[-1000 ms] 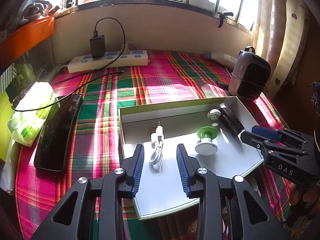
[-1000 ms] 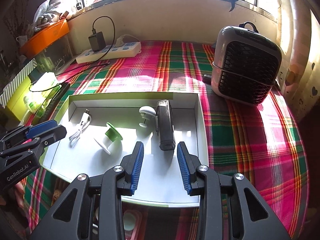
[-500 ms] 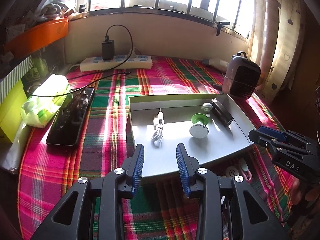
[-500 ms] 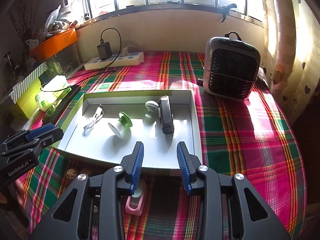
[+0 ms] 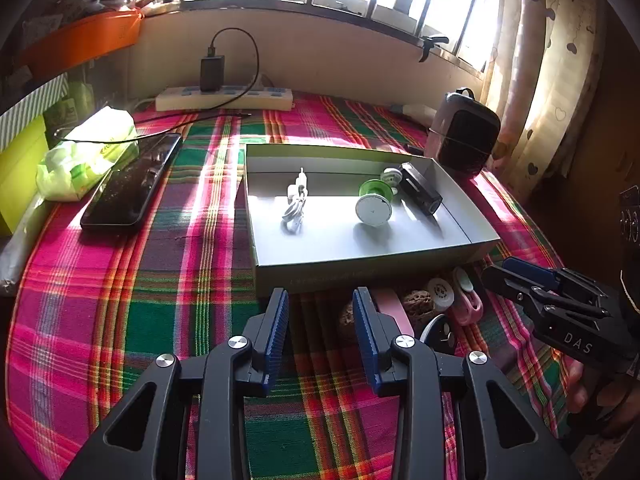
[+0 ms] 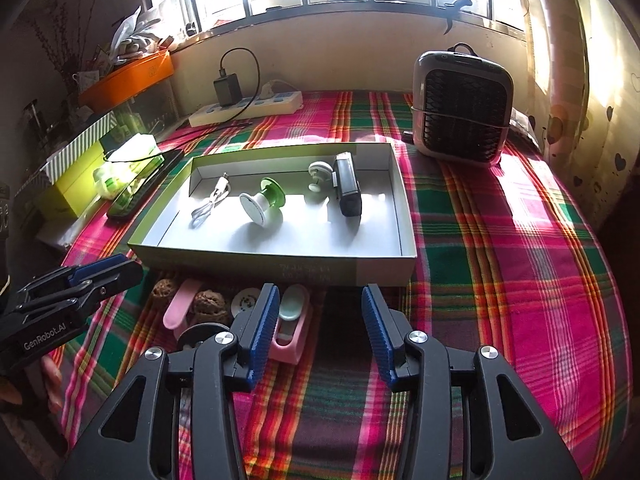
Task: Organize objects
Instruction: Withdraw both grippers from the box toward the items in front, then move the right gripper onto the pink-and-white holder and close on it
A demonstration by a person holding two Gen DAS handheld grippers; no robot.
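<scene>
A shallow white box [image 5: 360, 276] [image 6: 376, 272] sits on the plaid cloth. It holds a white cable [image 5: 295, 204] [image 6: 210, 204], a green and white spool [image 5: 374, 204] [image 6: 262, 202], a small white knob [image 6: 319, 172] and a black device [image 5: 420, 194] [image 6: 347, 190]. In front of the box lie two walnuts [image 6: 210, 304], a pink strip [image 6: 180, 306], a white round piece [image 6: 246, 300] and a pink holder [image 6: 290, 328]. My left gripper [image 5: 320, 336] is open and empty before the box's near wall. My right gripper [image 6: 318, 332] is open and empty, just right of the pink holder.
A black phone [image 5: 132, 184] and a green tissue pack [image 5: 88, 152] lie at the left. A power strip with a charger [image 5: 224, 98] lies along the back wall. A small heater [image 6: 462, 120] stands at the back right. Boxes stack at the far left.
Both grippers have pulled back from over the box toward the near side. The small items in front of the box have come into view. Both stay open.
</scene>
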